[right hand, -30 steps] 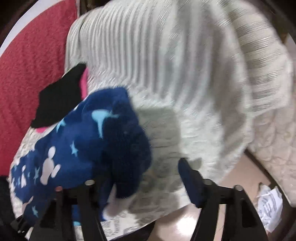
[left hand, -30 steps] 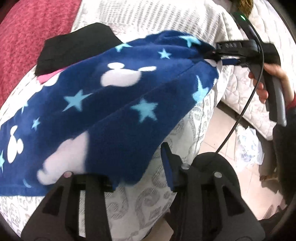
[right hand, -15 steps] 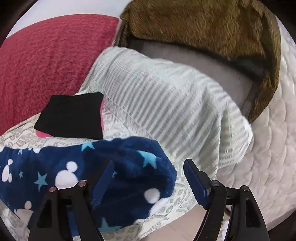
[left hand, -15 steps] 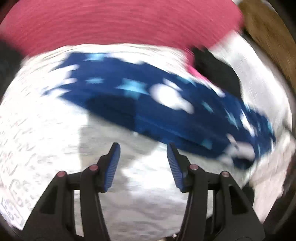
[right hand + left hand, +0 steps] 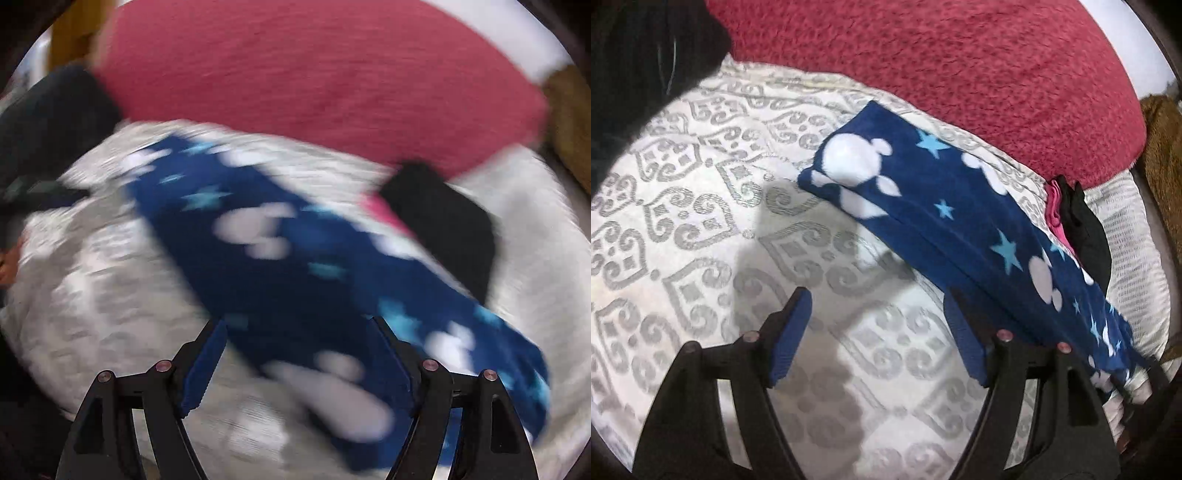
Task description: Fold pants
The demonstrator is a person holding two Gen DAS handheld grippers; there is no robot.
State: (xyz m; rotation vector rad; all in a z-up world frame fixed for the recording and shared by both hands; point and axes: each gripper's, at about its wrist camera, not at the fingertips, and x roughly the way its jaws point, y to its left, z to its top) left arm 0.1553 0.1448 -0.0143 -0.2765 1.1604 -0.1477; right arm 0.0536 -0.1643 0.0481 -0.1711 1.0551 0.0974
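Note:
The navy fleece pants [image 5: 945, 221], printed with white mouse heads and light blue stars, lie as a long folded strip on the white patterned bedspread [image 5: 701, 221]. My left gripper [image 5: 877, 310] hovers over bare bedspread beside the strip. Its jaws are opening and nothing is between them; its right finger [image 5: 964, 332] stands at the strip's near edge. In the blurred right wrist view the pants [image 5: 280, 280] stretch under my right gripper [image 5: 297, 332]. That gripper is open above the cloth, and its pads do not press on it.
A red fleece blanket [image 5: 960, 66] fills the far side of the bed. A folded black garment [image 5: 1086, 229] on a pink one [image 5: 1056, 210] lies by the pants' far right end. A brown blanket [image 5: 1160, 140] sits at the right edge, with dark clothing [image 5: 635, 55] top left.
Both grippers have let go of the pants and opened. Both views have rolled and swung across the bed. The pants, held up before, now lie flat as a long strip.

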